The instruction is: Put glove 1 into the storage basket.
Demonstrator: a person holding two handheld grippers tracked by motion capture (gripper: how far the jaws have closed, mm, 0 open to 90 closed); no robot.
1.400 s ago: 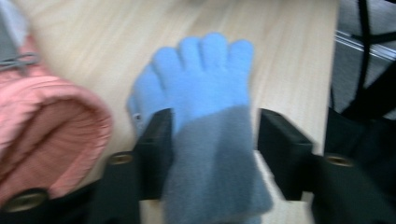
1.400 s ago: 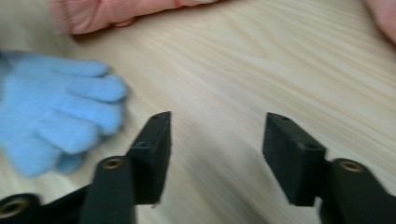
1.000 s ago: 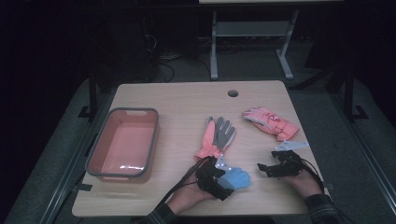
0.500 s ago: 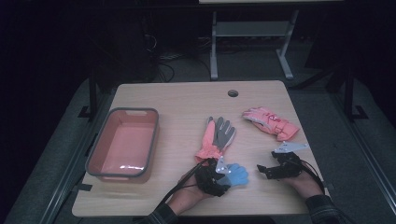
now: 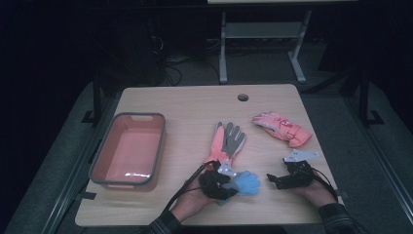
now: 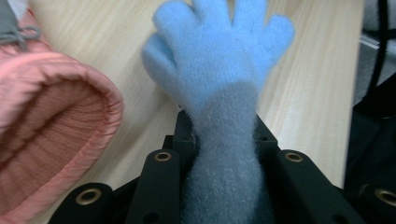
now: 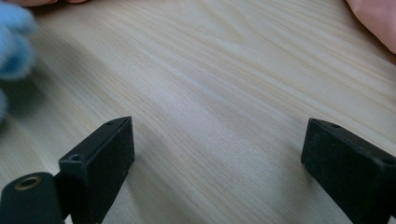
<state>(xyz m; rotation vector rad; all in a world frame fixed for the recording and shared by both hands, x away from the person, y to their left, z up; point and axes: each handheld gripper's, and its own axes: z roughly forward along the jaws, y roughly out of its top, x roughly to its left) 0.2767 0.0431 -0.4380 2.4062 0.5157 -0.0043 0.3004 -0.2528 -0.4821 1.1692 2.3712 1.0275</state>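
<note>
A small light-blue fleece glove lies flat near the table's front edge, fingers pointing right in the high view. My left gripper is shut on the blue glove's cuff; its jaws have just been closing, and the pads press the cuff from both sides. My right gripper rests on the bare wood to the glove's right. It is open, its jaws have just been opening, and nothing is between them. The blue glove's fingertips show at the left edge of the right gripper view.
A pink and grey glove lies just behind my left gripper, cuff toward it. A pink mitten lies at the back right. A salmon bin stands at the left. A cable hole sits near the far edge.
The left gripper's jaws have drawn in on the blue glove's cuff. Both hands stay about where they were, and the glove has not shifted.
</note>
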